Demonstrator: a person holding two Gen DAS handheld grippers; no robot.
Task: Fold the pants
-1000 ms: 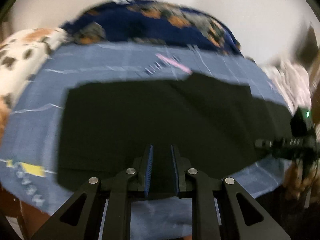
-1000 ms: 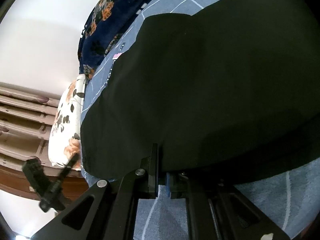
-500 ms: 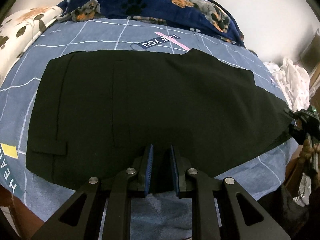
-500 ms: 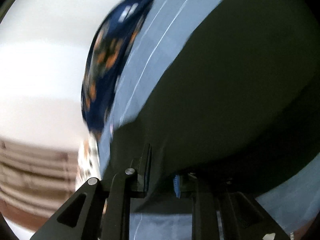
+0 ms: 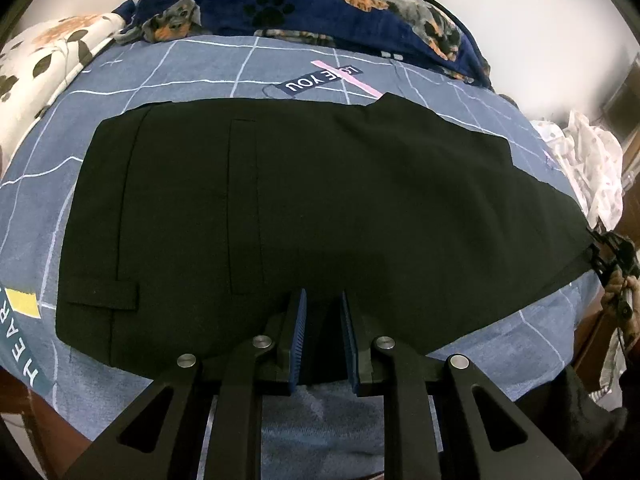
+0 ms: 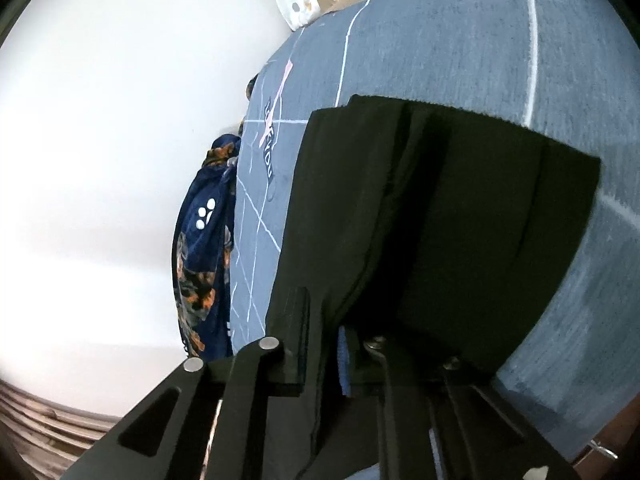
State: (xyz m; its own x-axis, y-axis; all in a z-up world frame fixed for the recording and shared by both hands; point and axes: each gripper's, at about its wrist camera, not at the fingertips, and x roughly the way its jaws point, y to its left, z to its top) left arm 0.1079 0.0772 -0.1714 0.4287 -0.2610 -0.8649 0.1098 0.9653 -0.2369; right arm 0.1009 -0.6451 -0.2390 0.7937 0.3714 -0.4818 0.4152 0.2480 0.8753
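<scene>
Black pants (image 5: 320, 200) lie spread flat across a blue checked bedsheet (image 5: 200, 68). My left gripper (image 5: 323, 300) sits at their near edge, its blue pads shut on the black cloth. At the far right, my right gripper (image 5: 612, 252) holds the leg end, which is pulled taut to a point. In the right wrist view the pants (image 6: 460, 220) drape over the right gripper (image 6: 324, 320). Its jaws are closing, with a fold of the cloth running between them.
A dark blue dog-print blanket (image 5: 320, 8) is bunched along the sheet's far edge, also seen in the right wrist view (image 6: 204, 248). A white floral pillow (image 5: 40, 68) lies at the left and a white spotted cloth (image 5: 592, 160) at the right. Wooden bed edge (image 5: 24, 412) runs below.
The right gripper has swept a long way sideways and rolled, carrying the pants' edge with it, so its view now looks along the leg end. The left gripper has stayed in place.
</scene>
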